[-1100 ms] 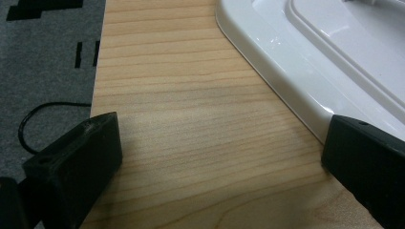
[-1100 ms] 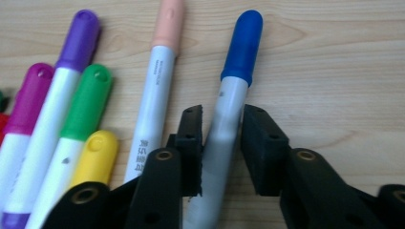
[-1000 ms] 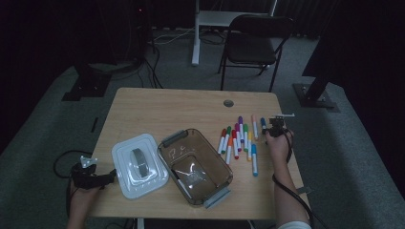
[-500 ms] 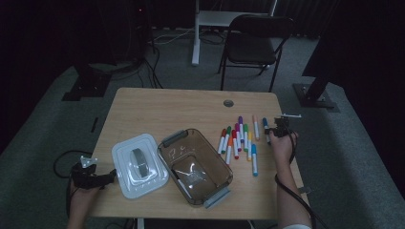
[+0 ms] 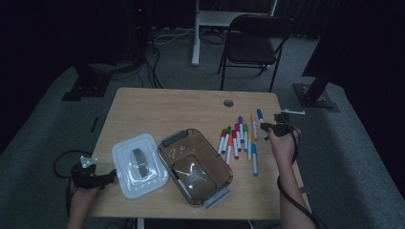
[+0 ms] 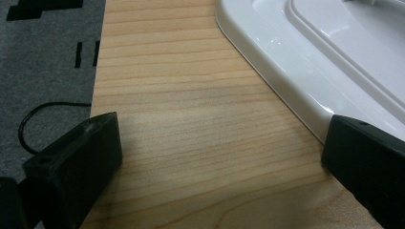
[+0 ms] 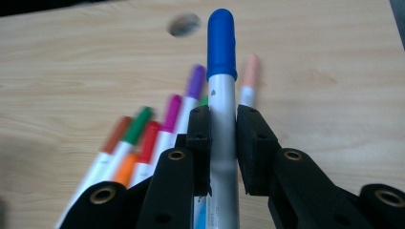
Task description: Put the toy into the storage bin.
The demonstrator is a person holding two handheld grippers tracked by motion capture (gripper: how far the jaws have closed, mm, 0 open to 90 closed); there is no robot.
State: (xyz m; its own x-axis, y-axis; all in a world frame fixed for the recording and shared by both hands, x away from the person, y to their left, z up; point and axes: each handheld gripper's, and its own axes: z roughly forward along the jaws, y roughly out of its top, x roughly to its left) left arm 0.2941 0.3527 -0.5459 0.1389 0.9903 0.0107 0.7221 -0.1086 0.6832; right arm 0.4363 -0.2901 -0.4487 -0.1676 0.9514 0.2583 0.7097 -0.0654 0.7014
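My right gripper [image 5: 273,127] is at the table's right side, shut on a marker with a blue cap [image 7: 221,38]. Its white barrel stands between the two pads [image 7: 198,125] and the cap points away from me. In the high view the blue marker [image 5: 260,116] sticks out from the gripper toward the far edge. Several other coloured markers [image 5: 237,139] lie side by side on the wood just left of it. My left gripper [image 6: 219,143] rests at the near left corner, open wide over bare wood, beside the white lid [image 6: 305,71].
A clear brownish container [image 5: 165,144] sits open at the table's near middle, with the white lid [image 5: 138,164] to its left. The wooden table [image 5: 167,109] has a cable hole [image 5: 228,103] at the back. A black chair [image 5: 253,38] stands beyond it.
My right gripper has risen a little off the table with the blue marker in its jaws. The left gripper has stayed where it was.
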